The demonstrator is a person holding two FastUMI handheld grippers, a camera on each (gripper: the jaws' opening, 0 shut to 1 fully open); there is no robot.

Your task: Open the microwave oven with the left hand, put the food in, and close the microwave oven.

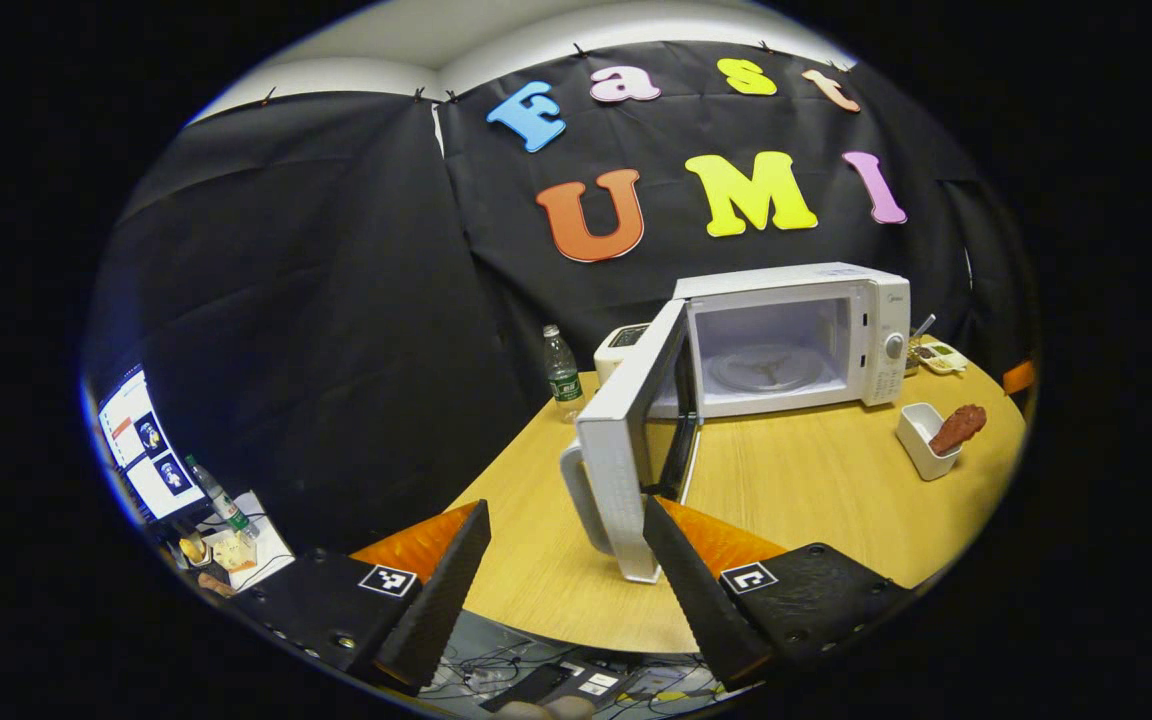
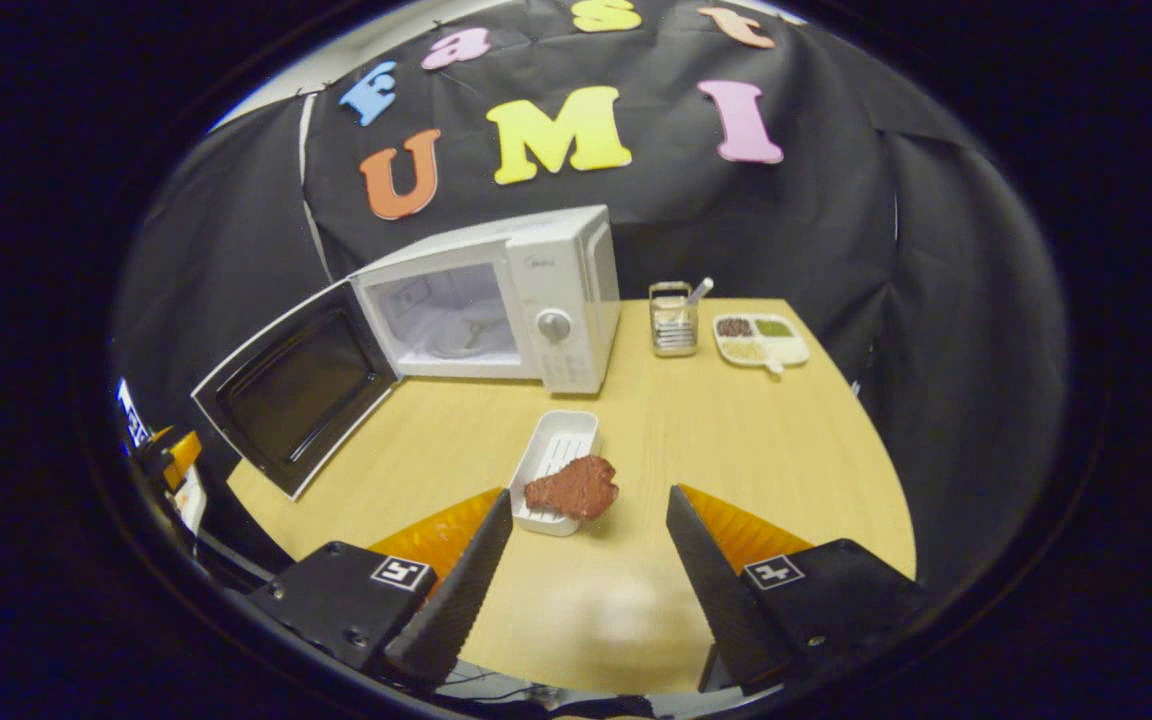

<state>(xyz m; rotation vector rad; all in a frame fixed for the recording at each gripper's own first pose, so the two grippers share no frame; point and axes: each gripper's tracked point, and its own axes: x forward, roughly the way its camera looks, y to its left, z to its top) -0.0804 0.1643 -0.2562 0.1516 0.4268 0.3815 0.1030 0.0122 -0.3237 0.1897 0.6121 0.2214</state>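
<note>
Right up front, right gripper (image 2: pixel 588 555) fingers apart w/ nothing between, food (image 2: pixel 572 487) half-off its tray (image 2: pixel 558 448) on worktop (image 2: pixel 736 440), microwave (image 2: pixel 496 300) door (image 2: pixel 291 395) open beyond; left gripper (image 1: pixel 566 570) fingers apart too — clumsy pinch could tip tray.

The left gripper (image 1: pixel 561 590) carried two wedge-shaped fingers (image 1: pixel 441 590) with a ribbed, textured face, each backed by a ridged orange panel (image 1: pixel 416 540). Its matte black body showed small round screws (image 1: pixel 341 640) and a square black-and-white marker tag (image 1: pixel 386 580) on each side. The right gripper (image 2: pixel 586 580) was built alike: wedge fingers (image 2: pixel 456 590), orange ribbed backing (image 2: pixel 736 530), black housing with screws (image 2: pixel 351 632) and marker tags (image 2: pixel 772 572).
</note>
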